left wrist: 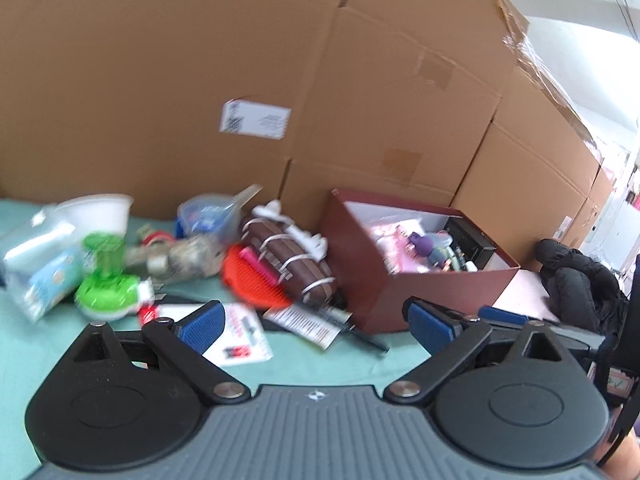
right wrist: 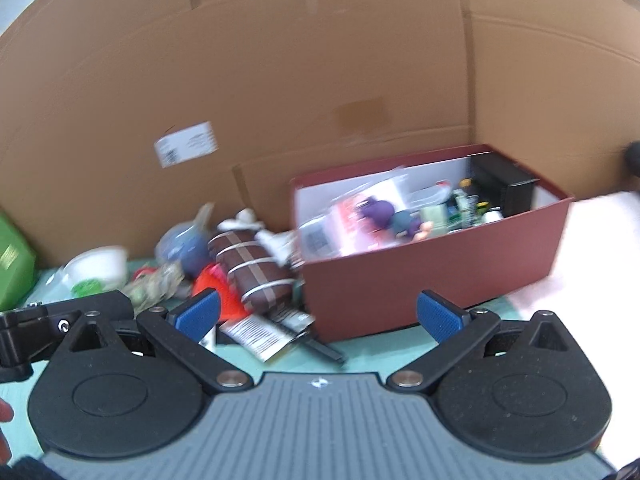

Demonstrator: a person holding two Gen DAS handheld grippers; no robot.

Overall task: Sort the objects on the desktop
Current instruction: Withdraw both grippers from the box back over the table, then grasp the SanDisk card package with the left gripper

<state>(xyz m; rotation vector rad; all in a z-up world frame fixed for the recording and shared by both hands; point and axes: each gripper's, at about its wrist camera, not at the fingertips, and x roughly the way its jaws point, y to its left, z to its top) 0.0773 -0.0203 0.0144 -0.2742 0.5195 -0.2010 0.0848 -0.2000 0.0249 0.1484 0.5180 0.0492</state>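
A dark red box [left wrist: 372, 276] [right wrist: 420, 276] stands open on the green cloth, holding a purple toy [left wrist: 422, 246] [right wrist: 380, 210], a pink packet and a black block. Left of it lies a heap: a brown striped pouch [left wrist: 292, 268] [right wrist: 254, 270], an orange brush [left wrist: 252, 280], a green plastic gadget [left wrist: 106, 280], a white bowl [left wrist: 100, 210] [right wrist: 98, 264] and a printed card [left wrist: 240, 334]. My left gripper [left wrist: 316, 328] hangs open above the cloth, nothing between its blue pads. My right gripper [right wrist: 318, 316] is open too, in front of the box.
Tall cardboard cartons [left wrist: 240, 60] [right wrist: 320, 60] wall off the back. A black jacket [left wrist: 576, 280] lies at the right in the left wrist view. A green box [right wrist: 12, 260] stands at the far left. A black comb [right wrist: 320, 350] lies near the box's front corner.
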